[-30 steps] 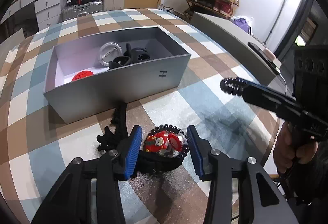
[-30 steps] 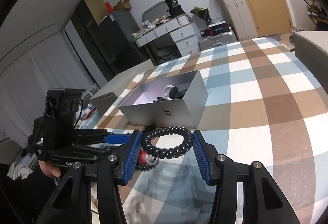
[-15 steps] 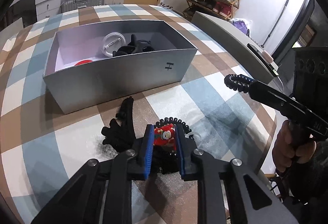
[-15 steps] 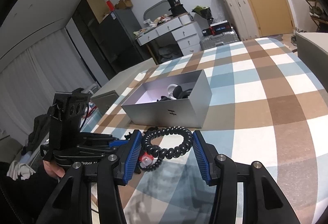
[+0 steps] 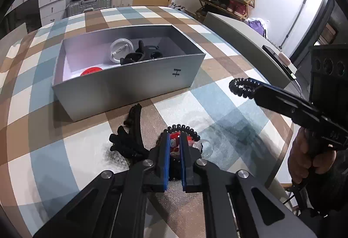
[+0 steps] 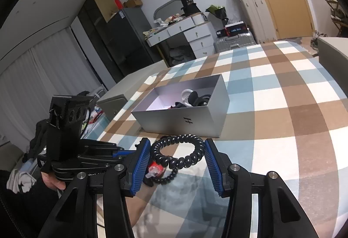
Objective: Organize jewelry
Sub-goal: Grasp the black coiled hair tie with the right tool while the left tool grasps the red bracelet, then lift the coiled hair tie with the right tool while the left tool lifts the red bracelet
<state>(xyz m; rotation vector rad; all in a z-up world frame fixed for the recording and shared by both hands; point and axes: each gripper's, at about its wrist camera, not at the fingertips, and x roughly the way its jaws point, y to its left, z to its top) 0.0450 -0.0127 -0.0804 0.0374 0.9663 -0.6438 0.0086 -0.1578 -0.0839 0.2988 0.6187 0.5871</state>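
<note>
My left gripper (image 5: 174,140) is shut on a red charm hair tie (image 5: 176,137) with a black coil band, low over the checked tablecloth, in front of the grey open box (image 5: 134,79). A black antler-shaped hair piece (image 5: 130,140) lies just left of it. My right gripper (image 6: 177,155) is shut on a black coil hair tie (image 6: 178,151) and holds it above the table; it shows at the right in the left wrist view (image 5: 243,86). The box (image 6: 184,120) holds a white ring, black pieces and a red disc.
A grey box lid (image 5: 245,42) lies at the table's right edge with a phone (image 5: 280,59) on it. Another grey box (image 6: 113,101) sits left of the open box. Drawers, suitcases and a shoe rack stand beyond the table.
My left gripper closed from wide open onto the red charm hair tie and lifted back a little. My right gripper stayed shut on the black coil, nearly still.
</note>
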